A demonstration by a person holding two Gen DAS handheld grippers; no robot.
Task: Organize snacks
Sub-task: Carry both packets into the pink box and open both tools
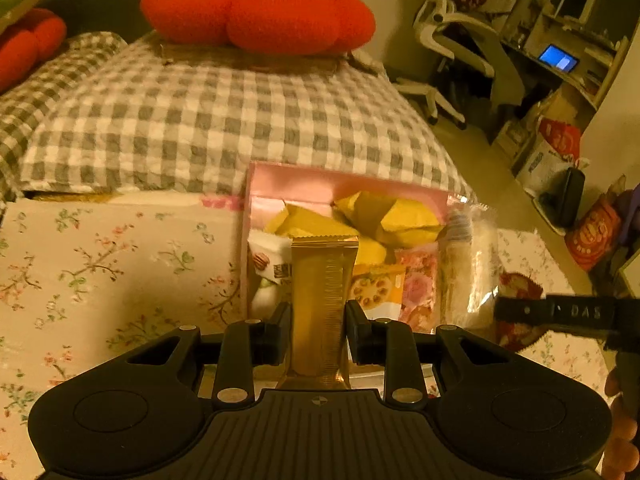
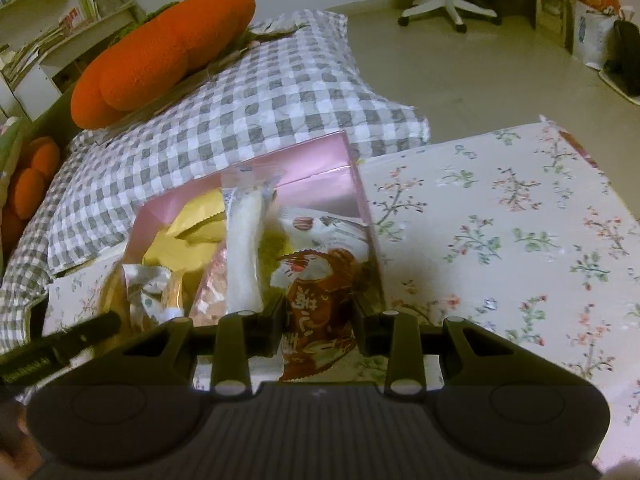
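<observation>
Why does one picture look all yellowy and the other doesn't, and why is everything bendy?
Left wrist view: warm orange light tints everything, and the gold snack bar shines with glare. Right wrist view: whiter light, so the pink box looks its true colour. Both: the fisheye lens curves the checked pillow and blurs the edges.

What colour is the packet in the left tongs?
Gold packet, clearest in the left wrist view.

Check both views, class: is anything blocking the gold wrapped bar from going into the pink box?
No separate obstacle shows. The left gripper holds the gold bar just before the pink box, already crowded with snacks.
</observation>
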